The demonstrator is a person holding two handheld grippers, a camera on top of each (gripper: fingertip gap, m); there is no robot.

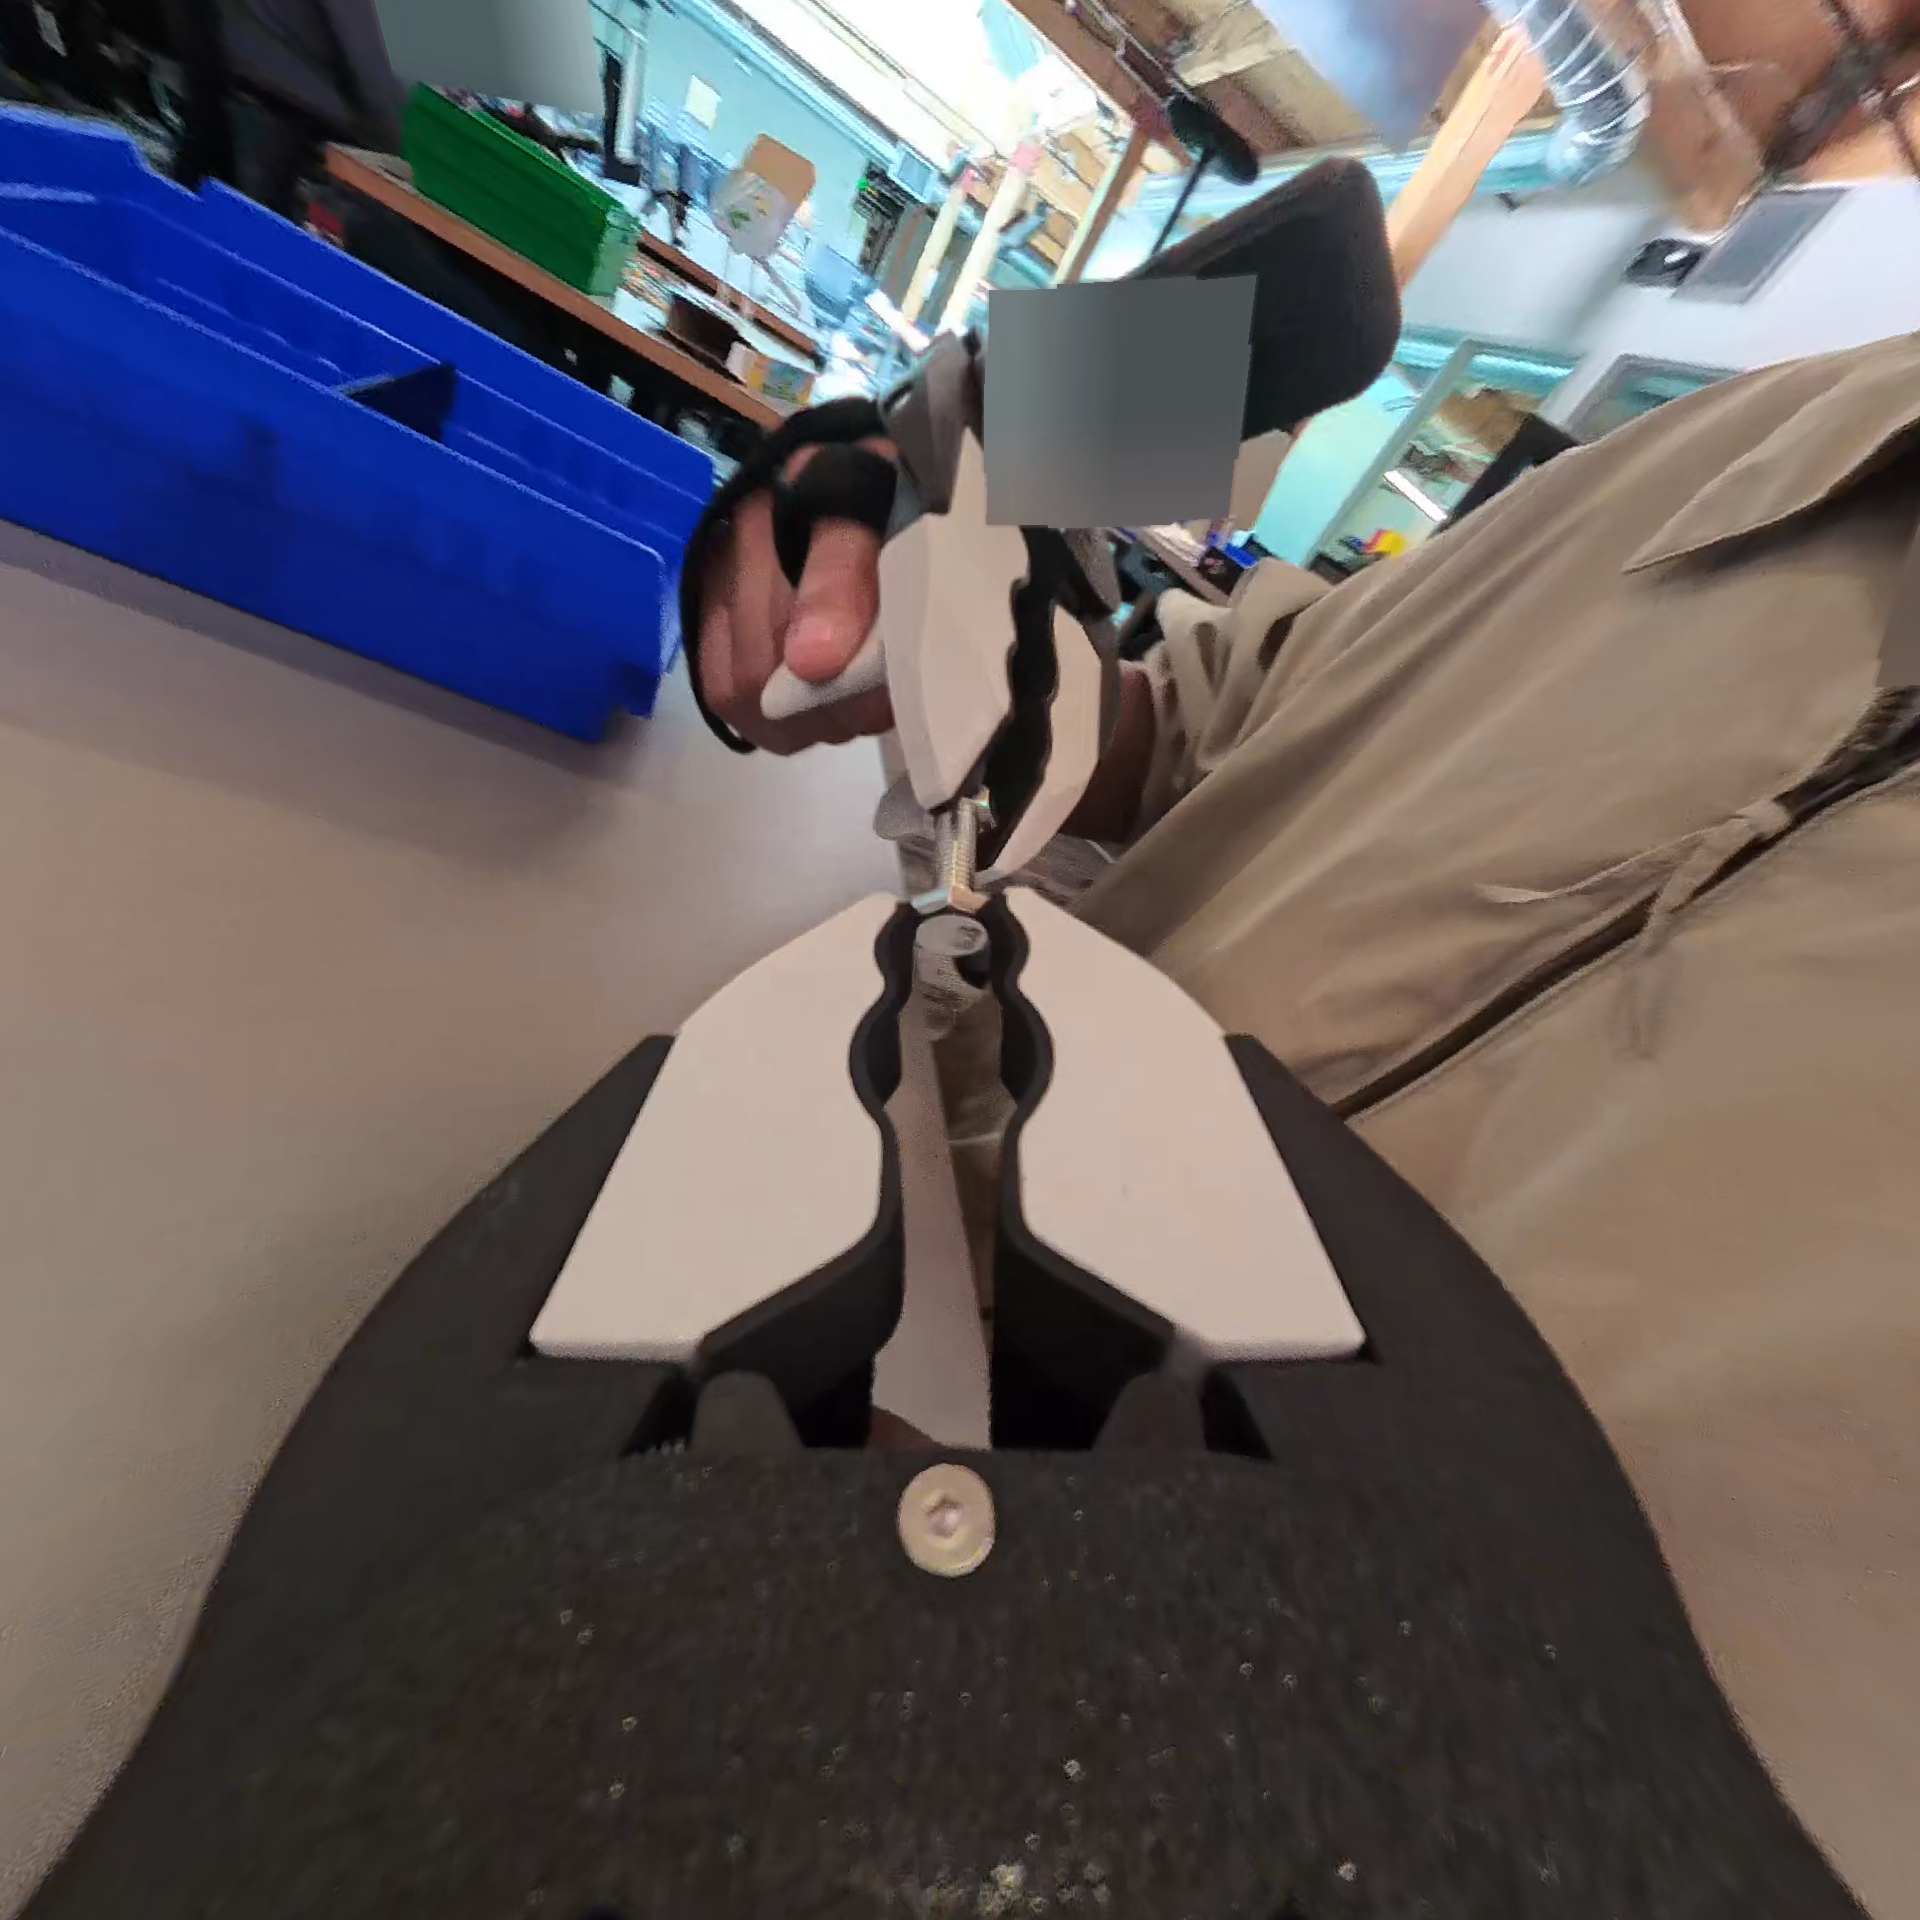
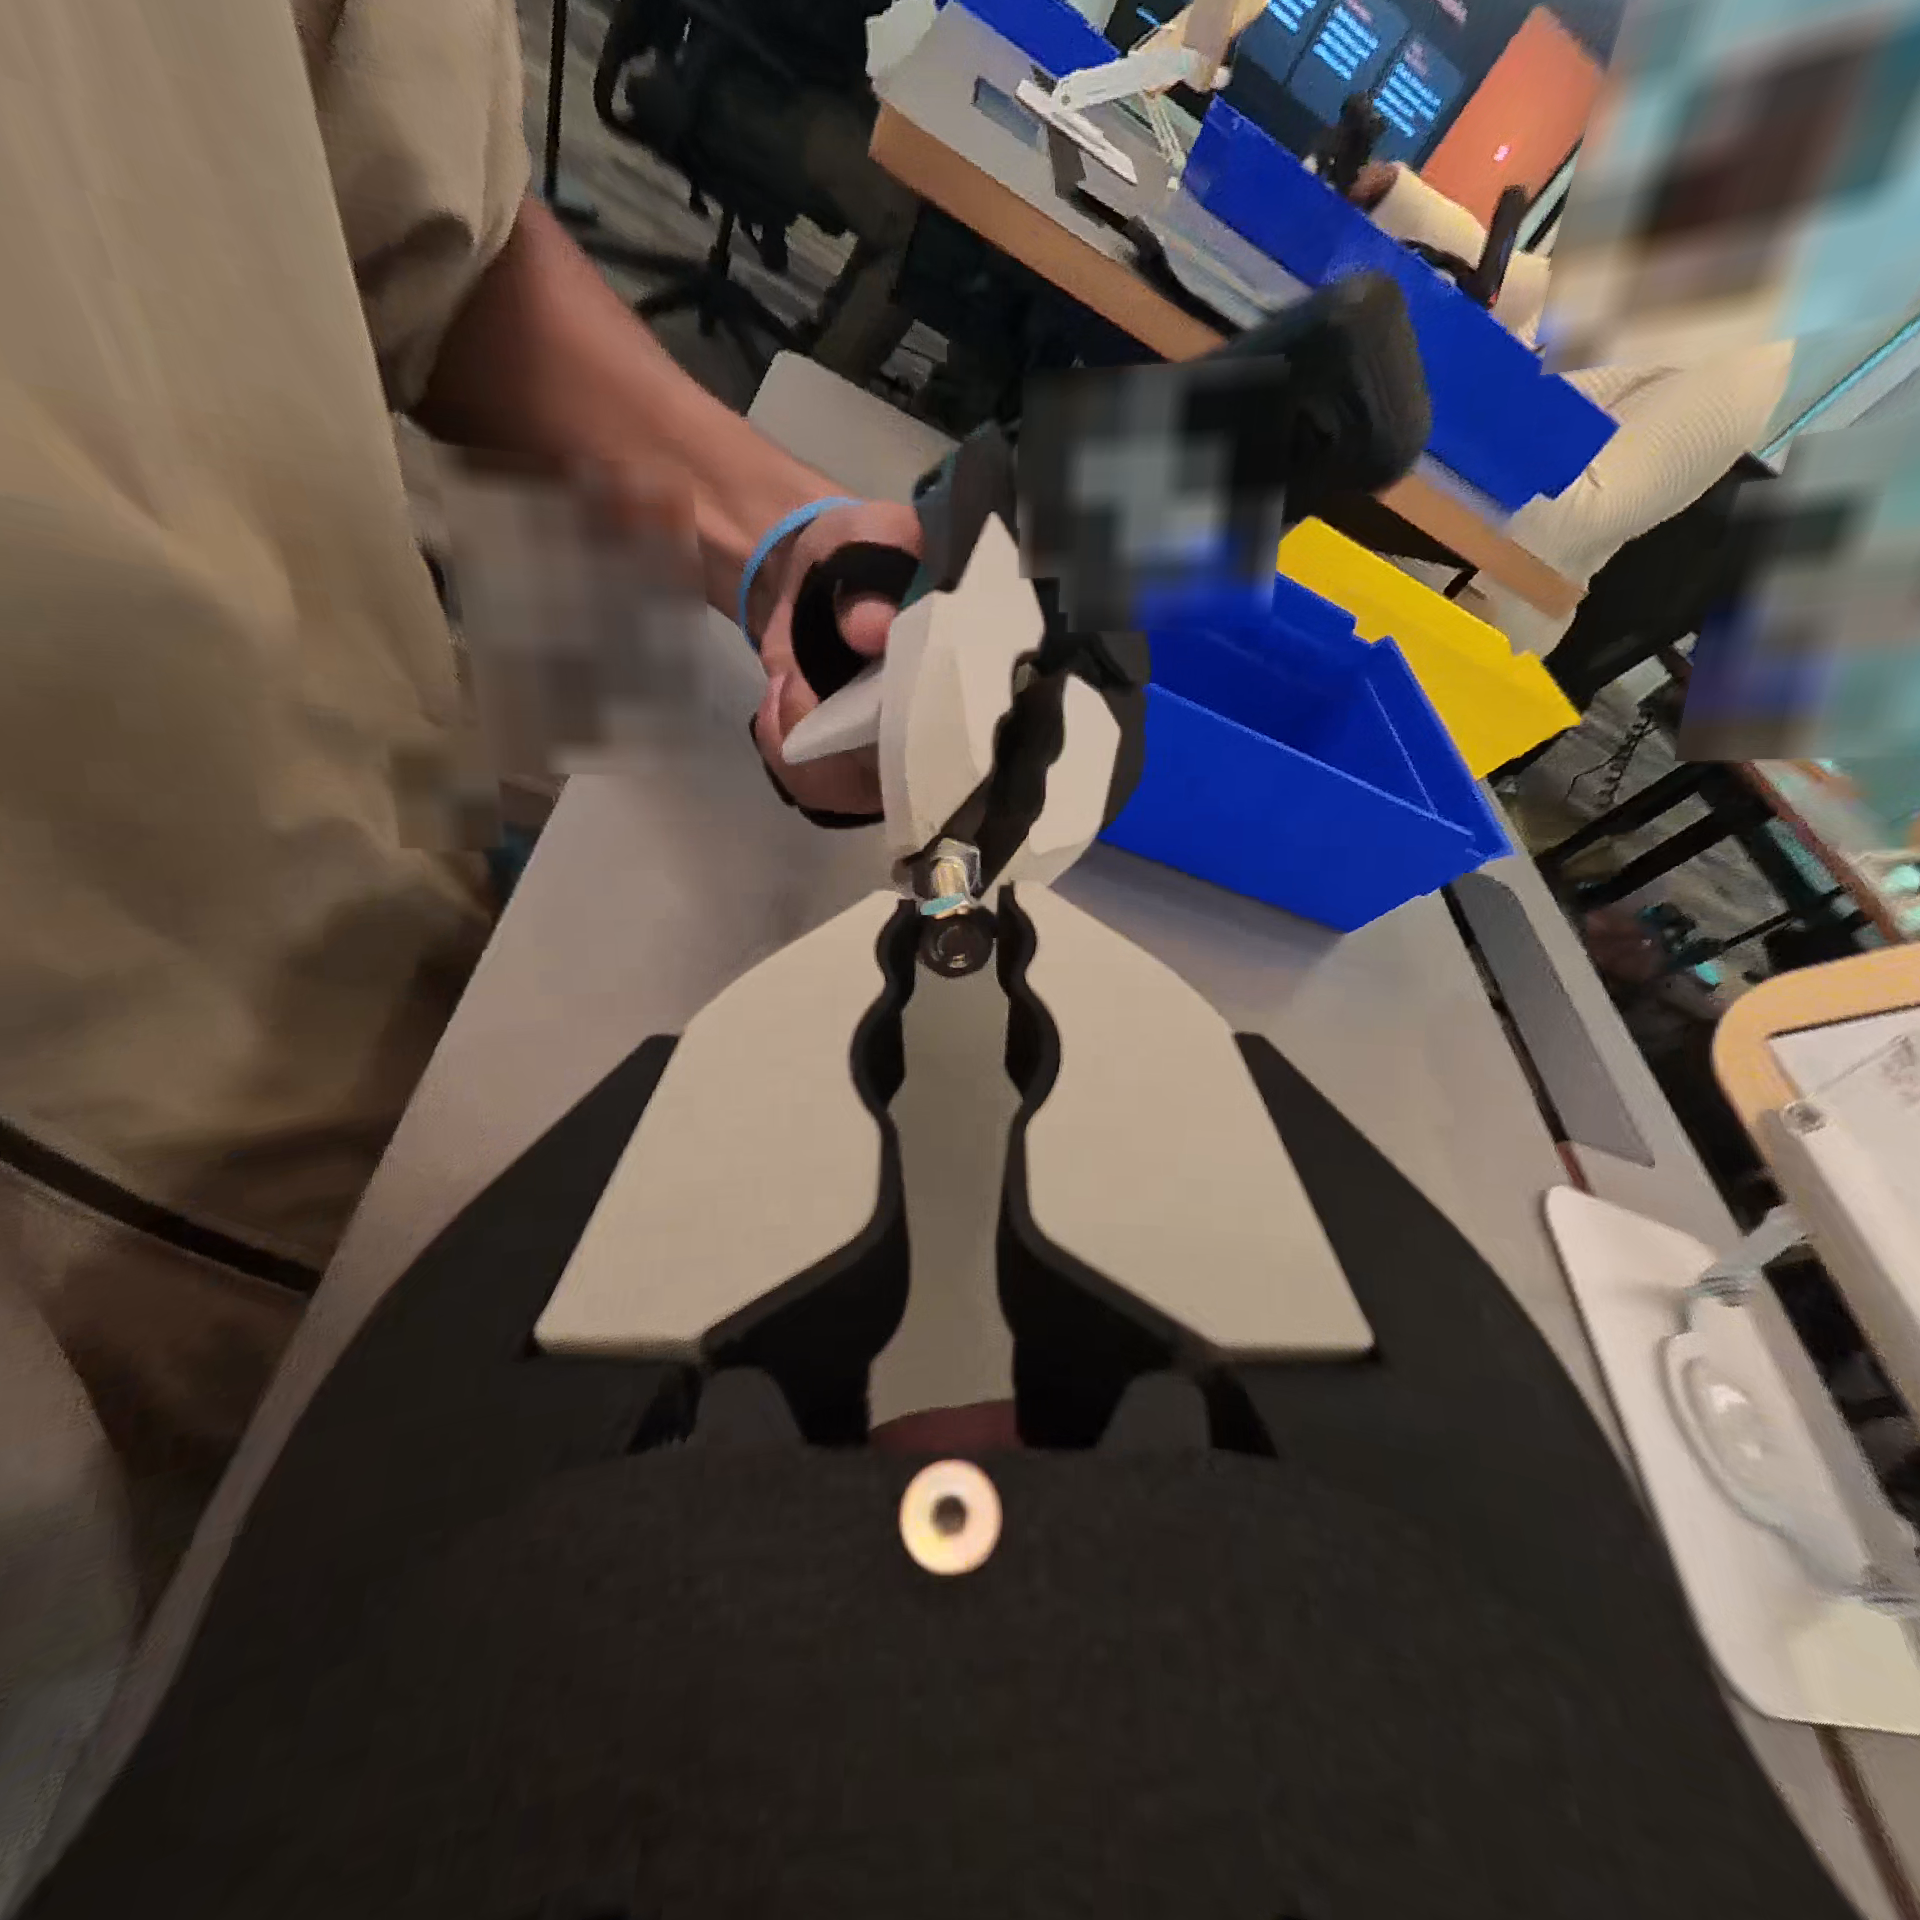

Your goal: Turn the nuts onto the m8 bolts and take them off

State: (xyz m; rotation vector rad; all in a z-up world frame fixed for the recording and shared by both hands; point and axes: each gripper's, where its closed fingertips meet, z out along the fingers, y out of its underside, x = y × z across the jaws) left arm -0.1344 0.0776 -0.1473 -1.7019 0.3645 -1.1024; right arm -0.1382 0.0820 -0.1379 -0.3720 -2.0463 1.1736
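Jaws meet over a grey table beside blue bins.

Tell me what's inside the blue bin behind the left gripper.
Only bare blue inner walls show in the blue bin; the left gripper and near wall hide most of its floor.

Tan zip jacket — blue wristband — white jaws, black mounts.

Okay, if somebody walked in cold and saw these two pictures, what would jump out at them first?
Dead centre, the two grippers meet tip to tip over the grey table: the left gripper pinches a hex-head bolt, and the right gripper grips its far end. Bright blue bins sit behind them.
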